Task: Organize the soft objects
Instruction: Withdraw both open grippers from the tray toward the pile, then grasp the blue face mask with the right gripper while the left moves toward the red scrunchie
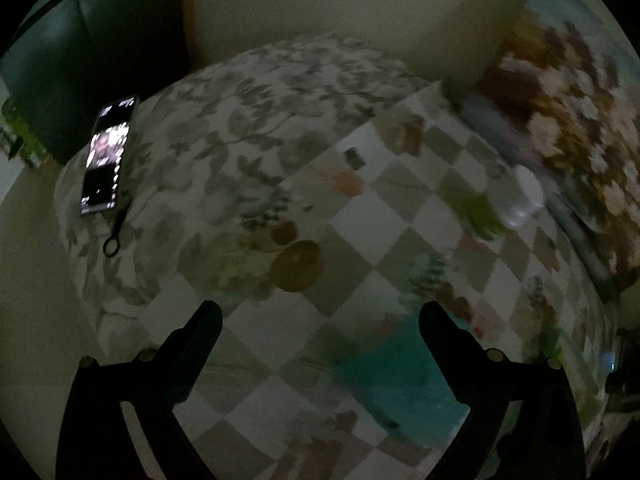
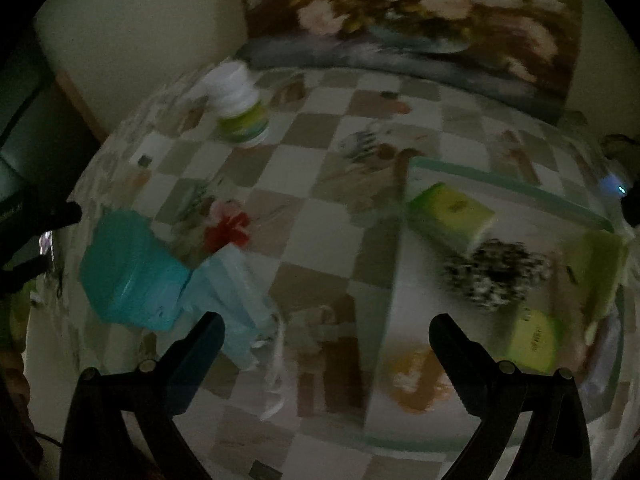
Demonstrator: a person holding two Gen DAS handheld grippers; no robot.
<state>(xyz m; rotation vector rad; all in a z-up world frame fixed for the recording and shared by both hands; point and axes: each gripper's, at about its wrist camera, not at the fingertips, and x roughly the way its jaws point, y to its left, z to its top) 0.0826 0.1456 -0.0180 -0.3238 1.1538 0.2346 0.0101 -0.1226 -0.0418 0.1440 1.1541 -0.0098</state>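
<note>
Dim light, both views blurred. My left gripper (image 1: pixel 320 312) hangs with its jaws spread wide, nothing between them. Just beyond its right finger a teal soft pack (image 1: pixel 404 372) lies flat on the checked bedspread (image 1: pixel 360 216).

My right gripper (image 2: pixel 326 326) is likewise released, jaws apart and empty. Directly ahead of its left finger the same teal pack sits beside a pale blue plastic bag (image 2: pixel 236 304), the two touching. To the right, a clear lidded bin (image 2: pixel 400 280) rests on the bedspread; through its wall I see a green tissue pack (image 2: pixel 448 216), a black-and-white speckled soft bundle (image 2: pixel 496 274), a second green pack (image 2: pixel 534 340) and something orange (image 2: pixel 416 380) that I cannot identify.

Mid-distance: a red and pink soft item (image 2: pixel 228 224) lies apart from the teal pack. Further out, a white-capped bottle (image 2: pixel 240 108) is tilted on the bedspread.

Far left in the left view, a lit phone (image 1: pixel 106 156) lies on a leaf-print pillow (image 1: pixel 224 128), a dark hair tie (image 1: pixel 114 240) just below it. At the back, a floral blanket (image 2: pixel 408 12) stands against the wall.
</note>
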